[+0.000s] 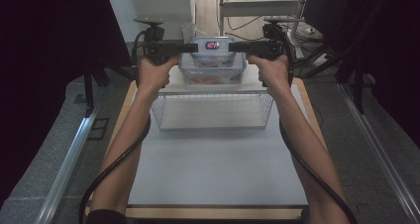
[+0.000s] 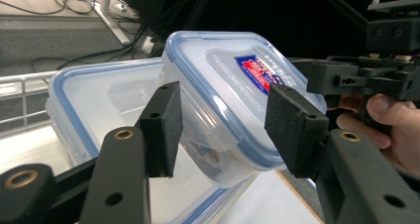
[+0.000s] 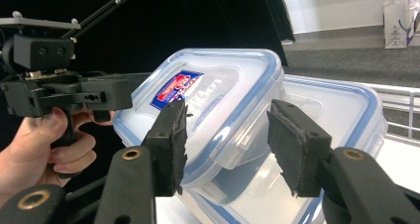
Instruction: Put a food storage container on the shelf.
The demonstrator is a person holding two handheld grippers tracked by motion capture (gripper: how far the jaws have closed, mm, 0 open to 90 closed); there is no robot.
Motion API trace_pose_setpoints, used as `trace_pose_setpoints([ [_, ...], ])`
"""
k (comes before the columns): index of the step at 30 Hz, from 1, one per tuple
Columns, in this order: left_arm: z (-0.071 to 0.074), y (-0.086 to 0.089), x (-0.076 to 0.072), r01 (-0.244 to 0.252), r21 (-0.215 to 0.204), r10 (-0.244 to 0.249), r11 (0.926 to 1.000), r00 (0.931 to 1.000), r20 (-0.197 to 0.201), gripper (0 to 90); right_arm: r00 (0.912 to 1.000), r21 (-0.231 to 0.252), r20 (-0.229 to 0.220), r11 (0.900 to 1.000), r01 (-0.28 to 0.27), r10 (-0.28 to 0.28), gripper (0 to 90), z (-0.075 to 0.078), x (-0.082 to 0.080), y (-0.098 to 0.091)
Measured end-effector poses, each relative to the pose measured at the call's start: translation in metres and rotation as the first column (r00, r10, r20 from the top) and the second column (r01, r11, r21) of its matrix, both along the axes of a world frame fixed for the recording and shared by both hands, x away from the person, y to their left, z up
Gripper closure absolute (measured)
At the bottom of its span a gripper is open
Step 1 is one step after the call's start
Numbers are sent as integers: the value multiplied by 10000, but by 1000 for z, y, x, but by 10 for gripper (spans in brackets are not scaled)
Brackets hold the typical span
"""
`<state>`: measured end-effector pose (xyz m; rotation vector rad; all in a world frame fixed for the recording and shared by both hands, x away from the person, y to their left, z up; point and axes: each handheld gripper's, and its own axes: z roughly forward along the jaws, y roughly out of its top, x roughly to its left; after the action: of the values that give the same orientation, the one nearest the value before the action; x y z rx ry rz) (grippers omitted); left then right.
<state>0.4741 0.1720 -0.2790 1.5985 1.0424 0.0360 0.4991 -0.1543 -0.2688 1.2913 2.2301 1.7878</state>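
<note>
At the top centre of the high view, the small container (image 1: pixel 212 49) lies between the left tool (image 1: pixel 190 48) and right tool (image 1: pixel 234 47), both half-open, pads apparently clear.

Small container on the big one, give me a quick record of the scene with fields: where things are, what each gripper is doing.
small container: clear, blue-rimmed lid with red and blue label, resting tilted on the large container
large container: clear, blue-rimmed lid, sitting on the wire basket
wire basket: white, on the table
table: pale top, wooden edge
left gripper: jaws either side of the small container's near corner, pads apart from it
right gripper: jaws astride the opposite corner, pads not pressing
held: nothing clamped
</note>
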Motion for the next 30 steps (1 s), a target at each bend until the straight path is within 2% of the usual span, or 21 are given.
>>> trace_pose_setpoints([
  [2, 1, -1, -2, -11, 133, 9, 9999, 9999, 148, 464, 9999, -130, 95, 9999, -37, 39, 477, 1, -1, 1],
  [3, 2, -2, -3, -76, 300, 68, 9995, 9996, 281, 392, 9995, -373, 324, 9993, -35, 47, 445, 2, -3, 1],
  [5, 3, -3, -5, -164, 623, 127, 9979, 9982, 585, 371, 9991, -478, 428, 9989, -26, 47, 437, 2, -3, 1],
  [9, 5, -4, -12, -233, 1014, 118, 9946, 9936, 1121, 269, 9946, -1112, 1028, 9938, -5, 120, 359, 5, -8, 1],
  [11, 6, -5, -16, -266, 1302, 76, 9911, 9895, 1441, 229, 9931, -1242, 1161, 9922, -37, 182, 314, 5, -11, 1],
  [13, 6, -6, -20, -254, 1550, -6, 9876, 9862, 1658, 205, 9924, -1178, 1211, 9930, -93, 236, 285, 5, -12, -1],
  [16, 5, -8, -26, -164, 1680, -144, 9856, 9835, 1805, 177, 9896, -1322, 1368, 9909, -266, 448, 232, 3, -16, -3],
  [17, 4, -8, -29, -110, 1810, -231, 9834, 9825, 1850, 164, 9874, -1509, 1475, 9879, -351, 576, 203, 2, -18, -3],
  [21, 2, -8, -38, -17, 2113, -405, 9774, 9799, 1955, 126, 9830, -1700, 1690, 9845, -431, 722, 157, -1, -25, -5],
  [24, 0, -8, -44, 37, 2282, -518, 9736, 9773, 2052, 115, 9804, -1919, 1824, 9806, -389, 745, 139, -3, -28, -6],
  [26, -1, -8, -49, 40, 2525, -596, 9676, 9752, 2131, 102, 9789, -2069, 1901, 9778, -342, 745, 128, -5, -31, -7],
  [30, -5, -8, -56, 4, 2770, -634, 9609, 9738, 2185, 80, 9780, -2271, 1933, 9733, -333, 785, 112, -8, -35, -8],
])
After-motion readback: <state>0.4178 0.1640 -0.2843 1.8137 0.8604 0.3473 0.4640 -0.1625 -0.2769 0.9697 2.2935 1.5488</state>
